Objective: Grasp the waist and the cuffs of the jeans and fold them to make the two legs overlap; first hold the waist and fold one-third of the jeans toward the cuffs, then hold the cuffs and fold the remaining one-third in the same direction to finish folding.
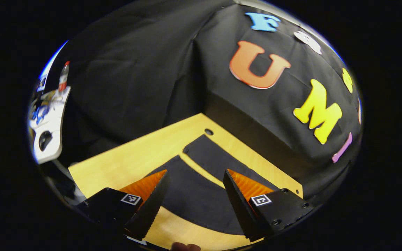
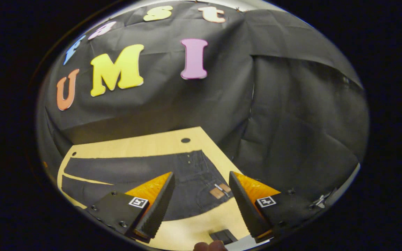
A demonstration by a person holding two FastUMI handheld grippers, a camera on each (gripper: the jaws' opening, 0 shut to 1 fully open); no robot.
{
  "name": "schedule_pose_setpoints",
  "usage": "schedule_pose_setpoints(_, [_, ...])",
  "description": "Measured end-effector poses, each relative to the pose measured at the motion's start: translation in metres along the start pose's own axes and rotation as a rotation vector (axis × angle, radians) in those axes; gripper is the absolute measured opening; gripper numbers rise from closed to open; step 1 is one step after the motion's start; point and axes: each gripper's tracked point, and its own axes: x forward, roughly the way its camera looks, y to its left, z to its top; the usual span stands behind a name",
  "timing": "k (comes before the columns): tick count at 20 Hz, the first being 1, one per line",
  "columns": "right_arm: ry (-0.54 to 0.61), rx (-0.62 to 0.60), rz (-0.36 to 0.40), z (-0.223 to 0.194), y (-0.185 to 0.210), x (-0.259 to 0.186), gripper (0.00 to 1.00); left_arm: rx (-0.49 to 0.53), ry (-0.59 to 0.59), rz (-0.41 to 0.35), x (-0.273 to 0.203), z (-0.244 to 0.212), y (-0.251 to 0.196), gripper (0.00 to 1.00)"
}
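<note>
Right gripper view: jeans (image 2: 159, 174) flat, unfolded on table (image 2: 145, 146); right gripper (image 2: 201, 190), left gripper (image 1: 195, 186) both gaping, empty; all folds remain.

The jeans (image 2: 145, 174) are very dark, near black, with a small tan label patch (image 2: 221, 190) at about five o'clock on them. The desk (image 1: 134, 153) is pale yellow wood (light grain). At nine o'clock in the left gripper view stands a bottle (image 1: 63, 76) with a red label.
</note>
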Motion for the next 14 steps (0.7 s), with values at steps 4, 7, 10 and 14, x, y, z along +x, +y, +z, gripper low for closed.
schedule_pose_setpoints(4, [0.098, 0.086, -0.01, -0.027, -0.004, 0.013, 0.94, -0.265, 0.151, 0.045, 0.013, -0.041, 0.032, 0.99])
schedule_pose_setpoints(7, [0.138, 0.118, -0.003, -0.042, -0.006, 0.013, 0.94, -0.478, 0.184, 0.04, 0.025, -0.055, 0.044, 0.99])
schedule_pose_setpoints(10, [0.183, 0.189, -0.019, -0.056, -0.009, 0.018, 0.97, -0.613, 0.187, 0.073, 0.043, -0.062, 0.055, 0.99])
schedule_pose_setpoints(14, [0.212, 0.234, -0.041, -0.069, -0.017, 0.023, 0.97, -0.639, 0.184, 0.104, 0.053, -0.064, 0.076, 0.99])
